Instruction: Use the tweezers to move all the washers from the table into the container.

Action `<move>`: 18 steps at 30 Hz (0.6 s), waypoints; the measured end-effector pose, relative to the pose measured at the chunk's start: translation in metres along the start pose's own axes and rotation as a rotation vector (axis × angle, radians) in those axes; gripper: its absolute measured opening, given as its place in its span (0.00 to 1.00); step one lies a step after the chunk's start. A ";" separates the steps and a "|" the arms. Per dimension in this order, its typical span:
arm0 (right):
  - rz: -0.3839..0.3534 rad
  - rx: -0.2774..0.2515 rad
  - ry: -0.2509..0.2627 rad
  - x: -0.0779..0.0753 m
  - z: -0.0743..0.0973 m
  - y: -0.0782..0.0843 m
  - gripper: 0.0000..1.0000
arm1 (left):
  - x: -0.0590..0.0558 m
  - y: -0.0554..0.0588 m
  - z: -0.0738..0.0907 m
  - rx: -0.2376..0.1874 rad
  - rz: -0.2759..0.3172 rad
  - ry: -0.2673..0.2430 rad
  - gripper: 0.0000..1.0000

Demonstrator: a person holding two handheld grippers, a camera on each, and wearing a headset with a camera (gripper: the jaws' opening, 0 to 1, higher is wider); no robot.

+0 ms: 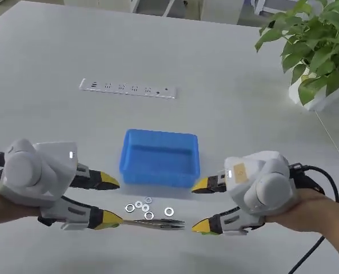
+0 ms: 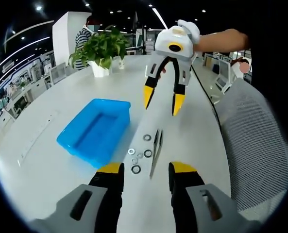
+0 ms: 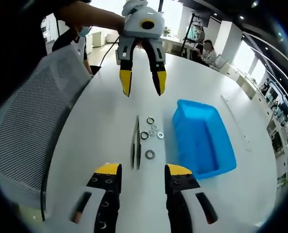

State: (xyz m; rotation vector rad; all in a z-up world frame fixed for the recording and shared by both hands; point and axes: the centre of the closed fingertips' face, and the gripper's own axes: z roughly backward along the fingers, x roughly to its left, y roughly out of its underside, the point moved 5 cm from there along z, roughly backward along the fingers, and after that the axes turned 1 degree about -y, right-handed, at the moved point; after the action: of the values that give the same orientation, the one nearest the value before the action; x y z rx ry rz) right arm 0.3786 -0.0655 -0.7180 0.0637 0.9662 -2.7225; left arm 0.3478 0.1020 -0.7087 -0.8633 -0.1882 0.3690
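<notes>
Blue container (image 1: 158, 173) mid-frame on the surface (image 1: 226, 85), washers (image 1: 145, 208) and tweezers (image 1: 158, 222) just below it, left tongs (image 1: 113, 200) and right tongs (image 1: 195, 206) flanking them, both spread wide, empty.

The container (image 1: 160, 157) is bright blue, the table (image 1: 226, 74) pale grey. Washers (image 1: 143, 206) and tweezers (image 1: 158, 223) are silvery. The left gripper (image 1: 115, 201) and right gripper (image 1: 195, 206) are white-grey, their fingers (image 1: 103, 180) black with yellow tips. The plant (image 1: 318, 40) is green.
</notes>
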 end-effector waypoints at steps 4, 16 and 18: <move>0.031 0.015 -0.042 0.002 -0.011 -0.001 0.31 | -0.002 0.006 -0.008 0.036 -0.024 0.027 0.34; 0.096 0.063 -0.110 0.008 -0.038 -0.001 0.18 | -0.007 0.019 -0.025 0.119 -0.082 0.098 0.18; 0.101 0.068 -0.113 0.008 -0.042 -0.001 0.17 | -0.005 0.022 -0.028 0.136 -0.091 0.102 0.16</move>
State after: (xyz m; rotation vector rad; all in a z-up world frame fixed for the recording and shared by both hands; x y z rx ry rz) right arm 0.3687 -0.0402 -0.7512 -0.0284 0.8166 -2.6343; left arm 0.3465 0.0935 -0.7440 -0.7350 -0.1056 0.2493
